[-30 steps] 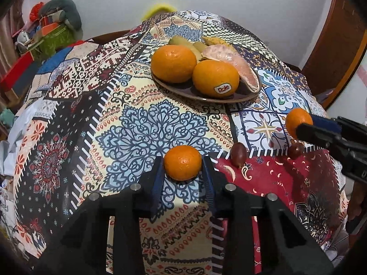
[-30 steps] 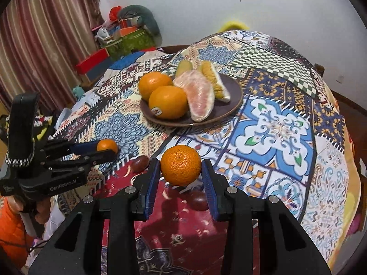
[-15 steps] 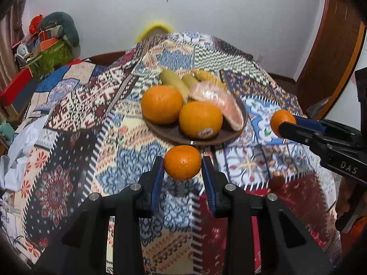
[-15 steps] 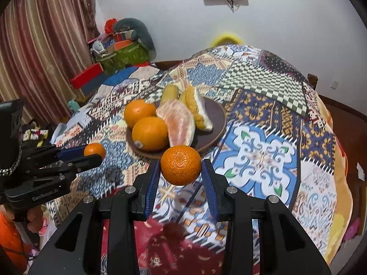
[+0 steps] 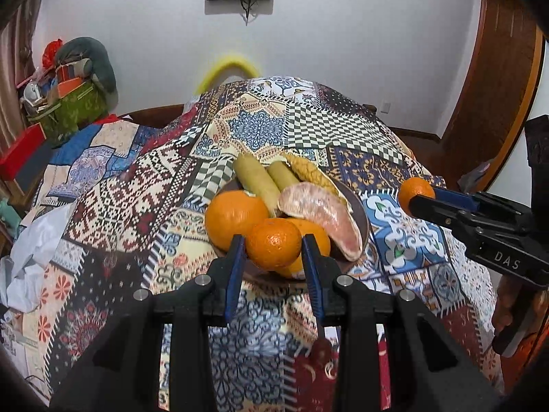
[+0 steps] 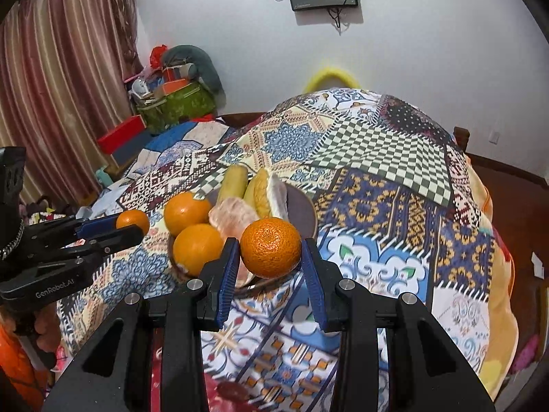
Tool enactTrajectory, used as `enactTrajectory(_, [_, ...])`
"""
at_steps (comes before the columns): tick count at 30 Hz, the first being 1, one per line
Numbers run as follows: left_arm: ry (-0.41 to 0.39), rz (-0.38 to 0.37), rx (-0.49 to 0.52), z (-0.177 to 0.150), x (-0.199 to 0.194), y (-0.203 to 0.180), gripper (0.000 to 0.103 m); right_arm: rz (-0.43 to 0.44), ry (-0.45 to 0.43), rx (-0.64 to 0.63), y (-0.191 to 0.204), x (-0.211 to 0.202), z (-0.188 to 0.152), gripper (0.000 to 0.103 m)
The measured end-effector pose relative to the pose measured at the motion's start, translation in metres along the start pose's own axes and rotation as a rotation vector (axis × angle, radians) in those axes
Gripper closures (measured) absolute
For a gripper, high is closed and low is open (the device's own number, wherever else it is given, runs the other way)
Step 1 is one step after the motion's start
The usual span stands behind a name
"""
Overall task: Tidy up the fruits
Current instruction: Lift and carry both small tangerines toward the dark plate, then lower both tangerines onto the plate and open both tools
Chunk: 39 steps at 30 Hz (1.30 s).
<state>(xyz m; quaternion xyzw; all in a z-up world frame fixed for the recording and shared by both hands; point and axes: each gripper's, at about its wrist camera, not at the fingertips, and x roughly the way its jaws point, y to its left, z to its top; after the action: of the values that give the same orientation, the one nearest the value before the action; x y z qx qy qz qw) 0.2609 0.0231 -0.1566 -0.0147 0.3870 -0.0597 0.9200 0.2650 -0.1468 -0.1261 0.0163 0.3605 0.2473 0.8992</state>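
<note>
- Over the last second I have carried both mandarins up off the patterned cloth [image 5: 308, 130] and toward the brown plate [image 6: 303, 206]; a second ago they sat low, near the dark small fruits.
- My left tool [image 5: 273, 247] pinches its mandarin [image 5: 273, 244] between the blue pads, now hovering in front of the plate's near rim, just before the two large oranges [image 5: 235, 218].
- My right tool [image 6: 270, 248] pinches the other mandarin [image 6: 270, 246], on the near right side of the plate, beside the peeled pomelo segment [image 6: 233, 216].
- I judge both are close to release onto the plate; free space looks tight.
- One dark fruit [image 5: 320, 346] remains on the cloth, well short of the plate.
</note>
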Motion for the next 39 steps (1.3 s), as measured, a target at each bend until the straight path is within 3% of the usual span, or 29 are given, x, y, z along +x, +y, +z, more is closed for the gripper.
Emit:
enactTrajectory(21, [0.038, -0.002, 0.006, 0.024, 0.059, -0.005, 0.07, 0.01, 0.095, -0.007, -0.011, 0.058, -0.004, 0.069])
enactTrajectory(34, [0.06, 0.049, 0.042, 0.024, 0.07, -0.011, 0.07, 0.017, 0.114, 0.0, -0.01, 0.063, -0.006, 0.068])
enactTrajectory(39, [0.061, 0.047, 0.051, 0.025, 0.066, -0.013, 0.063, 0.005, 0.12, 0.003, -0.01, 0.063, -0.005, 0.063])
